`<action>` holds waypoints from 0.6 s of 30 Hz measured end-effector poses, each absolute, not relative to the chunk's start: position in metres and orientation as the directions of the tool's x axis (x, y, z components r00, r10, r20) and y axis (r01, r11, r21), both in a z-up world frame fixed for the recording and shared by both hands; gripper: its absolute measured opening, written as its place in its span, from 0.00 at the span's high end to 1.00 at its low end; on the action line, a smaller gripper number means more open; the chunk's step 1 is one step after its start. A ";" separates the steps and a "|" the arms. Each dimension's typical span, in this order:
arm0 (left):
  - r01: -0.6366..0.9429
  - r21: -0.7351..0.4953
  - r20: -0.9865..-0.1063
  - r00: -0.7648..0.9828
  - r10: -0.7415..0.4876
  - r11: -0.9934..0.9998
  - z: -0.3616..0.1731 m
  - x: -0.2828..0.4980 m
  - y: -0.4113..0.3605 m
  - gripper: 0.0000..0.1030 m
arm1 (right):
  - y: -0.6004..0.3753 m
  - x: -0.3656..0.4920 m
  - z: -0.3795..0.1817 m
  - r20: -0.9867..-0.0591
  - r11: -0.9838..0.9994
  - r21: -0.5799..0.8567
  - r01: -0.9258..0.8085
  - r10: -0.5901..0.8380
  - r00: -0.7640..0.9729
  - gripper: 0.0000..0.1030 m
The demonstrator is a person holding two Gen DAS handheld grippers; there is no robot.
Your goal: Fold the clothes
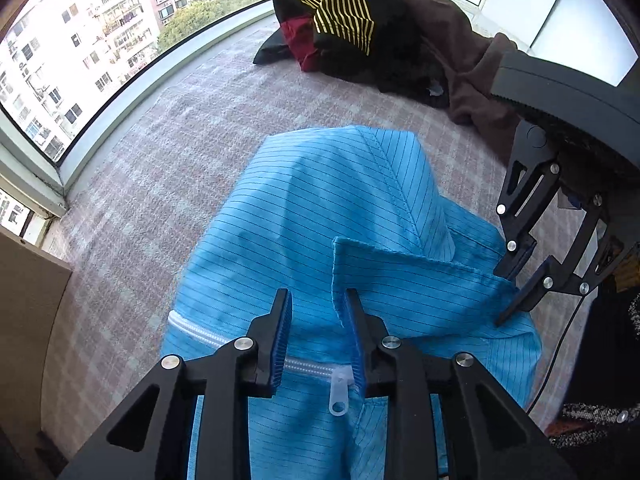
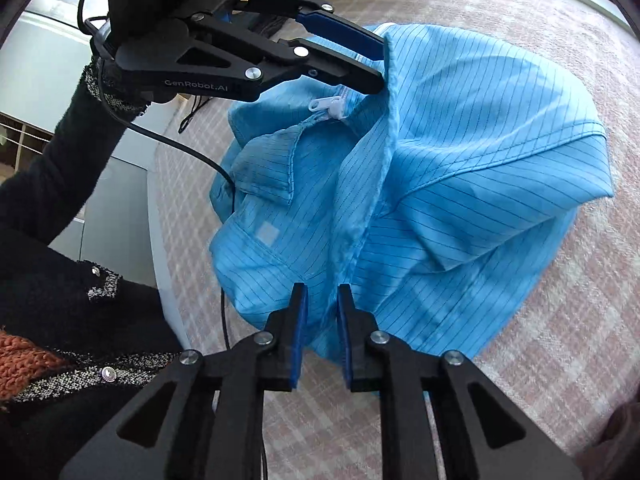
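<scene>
Two grippers share one garment, and the line between them is what your next move turns on. Your left gripper [image 1: 318, 336] sits at the zipper [image 1: 304, 366] of the blue striped jacket [image 1: 320, 208], with its jaws partly apart: cloth and the white zipper tape run through the gap, but you cannot tell from these views whether the pads actually bite. Your right gripper [image 2: 320, 332] has its jaws closer together around a bunched vertical fold of the same jacket; it looks like a pinch, though the contact itself is not clear.

The jacket hangs lifted between both tools, bulging away from you over the pinkish checked mat [image 1: 180, 140], with the collar flap [image 2: 268, 160] and the zipper pull [image 2: 320, 104] on your side. In the right wrist view the left gripper lies up and to the left of the right one, and the fabric edge runs as a long seam from one to the other. That seam is the garment's working axis at present.

Judging from this, the jacket is bunched, not yet spread, so the fold has barely begun. You probably need to draw the two grippers apart along that seam to tension the edge before laying it down.

A pile of dark clothes [image 1: 360, 32] waits at the far end of the mat, well apart from the jacket.
</scene>
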State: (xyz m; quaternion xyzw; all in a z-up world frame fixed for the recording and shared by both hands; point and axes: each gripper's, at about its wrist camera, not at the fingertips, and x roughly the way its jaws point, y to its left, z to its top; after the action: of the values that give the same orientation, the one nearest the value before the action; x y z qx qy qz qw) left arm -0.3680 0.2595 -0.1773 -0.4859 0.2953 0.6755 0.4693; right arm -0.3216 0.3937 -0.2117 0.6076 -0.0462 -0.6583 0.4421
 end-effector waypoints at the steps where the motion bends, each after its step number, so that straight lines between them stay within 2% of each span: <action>1: -0.918 -0.048 -0.931 -0.100 0.350 -0.393 -0.172 -0.363 0.252 0.76 | 0.399 -0.320 -0.208 -0.743 -0.597 0.614 0.517 -0.657 0.124 0.76; 2: -0.916 -0.040 -0.929 -0.113 0.352 -0.399 -0.168 -0.357 0.244 0.76 | 0.403 -0.323 -0.206 -0.733 -0.603 0.622 0.500 -0.673 0.099 0.68; 4: -0.914 -0.069 -0.919 -0.097 0.382 -0.399 -0.160 -0.339 0.230 0.76 | 0.407 -0.330 -0.204 -0.728 -0.624 0.621 0.473 -0.684 0.053 0.62; 9: -0.945 -0.163 -0.907 0.030 0.420 -0.284 -0.164 -0.273 0.226 0.75 | 0.390 -0.346 -0.221 -0.704 -0.620 0.670 0.408 -0.705 0.085 0.62; 10: -0.946 -0.182 -0.904 0.053 0.423 -0.269 -0.168 -0.265 0.229 0.74 | 0.387 -0.347 -0.226 -0.701 -0.618 0.679 0.397 -0.706 0.099 0.65; 11: -0.945 -0.199 -0.902 0.073 0.425 -0.259 -0.173 -0.258 0.233 0.74 | 0.385 -0.347 -0.229 -0.712 -0.627 0.669 0.400 -0.694 0.104 0.78; 13: -0.942 -0.216 -0.903 0.094 0.419 -0.256 -0.186 -0.250 0.242 0.73 | 0.383 -0.345 -0.232 -0.705 -0.623 0.678 0.389 -0.702 0.105 0.94; 18: -0.933 -0.227 -0.896 0.088 0.436 -0.280 -0.198 -0.239 0.252 0.73 | 0.396 -0.349 -0.225 -0.574 -0.532 0.784 0.320 -0.817 0.048 0.95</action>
State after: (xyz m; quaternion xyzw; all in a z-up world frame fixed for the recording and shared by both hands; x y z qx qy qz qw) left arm -0.2389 0.2517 -0.1982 -0.4963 0.2504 0.6272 0.5454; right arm -0.3493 0.3961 -0.2245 0.5797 -0.2144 -0.6556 0.4338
